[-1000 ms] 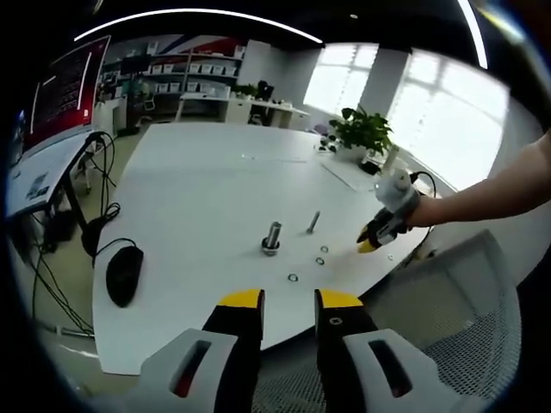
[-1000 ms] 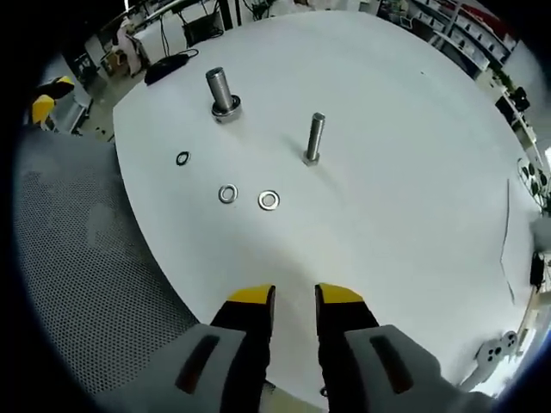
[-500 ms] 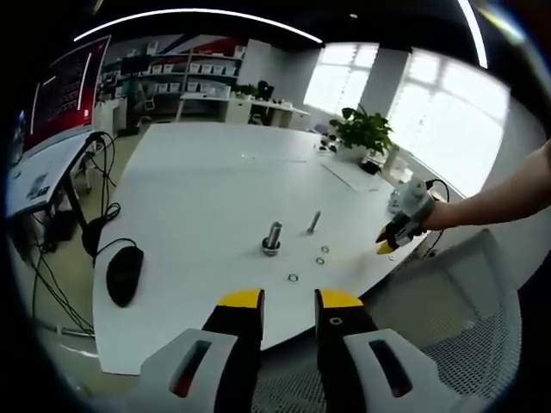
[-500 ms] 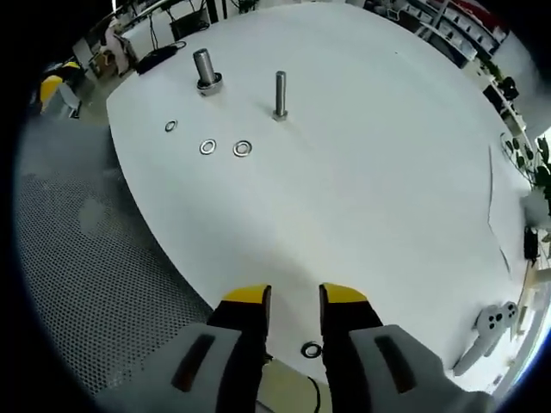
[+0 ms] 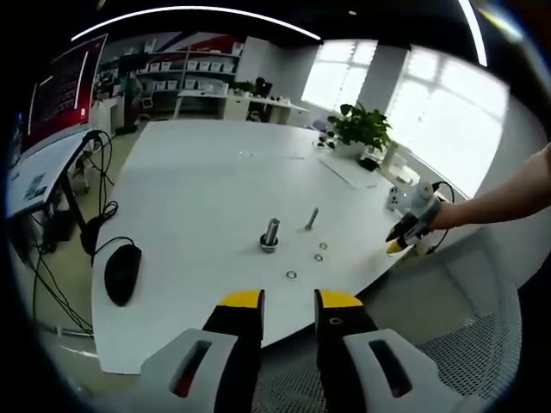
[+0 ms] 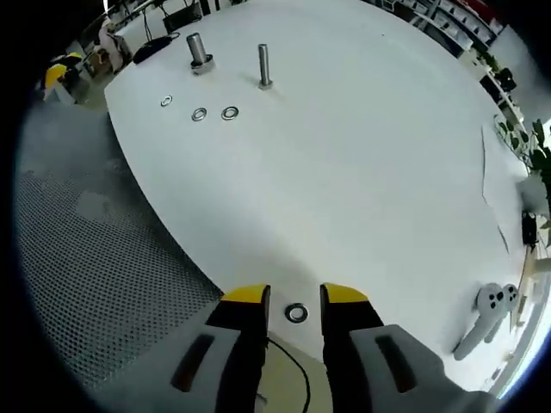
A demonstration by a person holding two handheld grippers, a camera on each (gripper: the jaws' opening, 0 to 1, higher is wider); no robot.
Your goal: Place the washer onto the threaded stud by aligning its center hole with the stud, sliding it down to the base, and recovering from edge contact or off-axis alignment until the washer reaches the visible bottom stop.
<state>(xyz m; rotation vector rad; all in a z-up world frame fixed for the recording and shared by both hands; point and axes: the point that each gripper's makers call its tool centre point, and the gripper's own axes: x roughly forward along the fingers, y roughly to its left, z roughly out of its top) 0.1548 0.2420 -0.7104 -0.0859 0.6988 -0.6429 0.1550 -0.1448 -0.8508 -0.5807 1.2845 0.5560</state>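
A thick stud (image 5: 270,234) and a thin threaded stud (image 5: 311,218) stand upright on the white table (image 5: 198,189). Three washers (image 5: 291,275) lie flat in front of them. My left gripper (image 5: 290,301) hangs open off the near table edge with nothing between its fingers. My right gripper (image 5: 403,238), held by a person's arm, hovers at the table's right edge. In the right gripper view the thin stud (image 6: 264,66), thick stud (image 6: 197,52) and washers (image 6: 199,114) are far off. Another washer (image 6: 296,313) lies by the table edge between the open jaws of my right gripper (image 6: 294,298).
A black mouse (image 5: 122,274) with its cable lies at the table's left. A white controller (image 6: 491,310) rests near the right gripper. A mesh chair seat (image 6: 95,232) sits below the table edge. A potted plant (image 5: 360,131) stands at the far side.
My right gripper has drawn back from the studs to the table edge; a washer there has come between its jaws. The left gripper has barely moved.
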